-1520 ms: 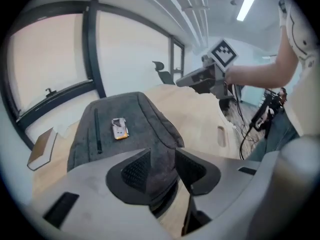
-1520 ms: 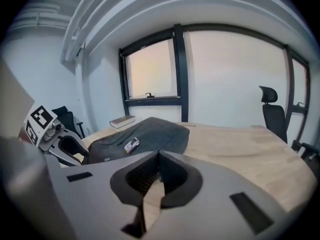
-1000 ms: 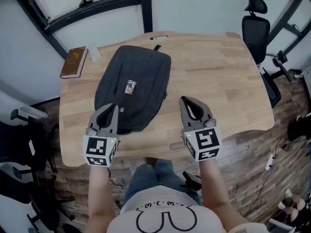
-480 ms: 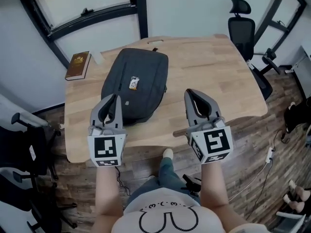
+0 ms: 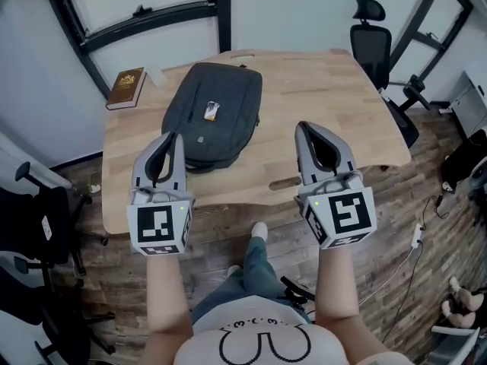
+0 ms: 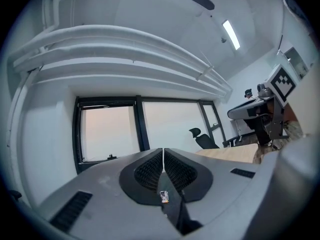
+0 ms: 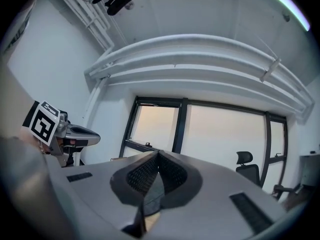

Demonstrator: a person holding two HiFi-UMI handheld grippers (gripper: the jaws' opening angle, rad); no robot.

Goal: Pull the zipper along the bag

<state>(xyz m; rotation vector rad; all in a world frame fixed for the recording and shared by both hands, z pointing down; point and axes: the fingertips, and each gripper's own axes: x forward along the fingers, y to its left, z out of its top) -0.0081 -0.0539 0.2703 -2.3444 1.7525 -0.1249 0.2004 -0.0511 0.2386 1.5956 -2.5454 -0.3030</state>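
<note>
A dark grey backpack (image 5: 213, 112) lies flat on the wooden table (image 5: 319, 105), with a small light tag (image 5: 211, 112) on its top face. My left gripper (image 5: 175, 137) is held above the table's near edge, just in front of the bag's near end, shut and empty. My right gripper (image 5: 302, 127) hovers to the right of the bag, also shut and empty. In the left gripper view the jaws (image 6: 163, 154) meet tip to tip and point level at the windows. The right gripper view shows its jaws (image 7: 157, 156) closed the same way. No zipper pull can be made out.
A brown book (image 5: 125, 87) lies at the table's far left corner. A black office chair (image 5: 377, 48) stands at the right, another chair (image 5: 34, 226) at the left. The table has a handle slot (image 5: 284, 183) near its front edge. Wooden floor lies below.
Both grippers have risen and drawn back toward me, away from the bag, staying shut. The bag has not moved on the table.
</note>
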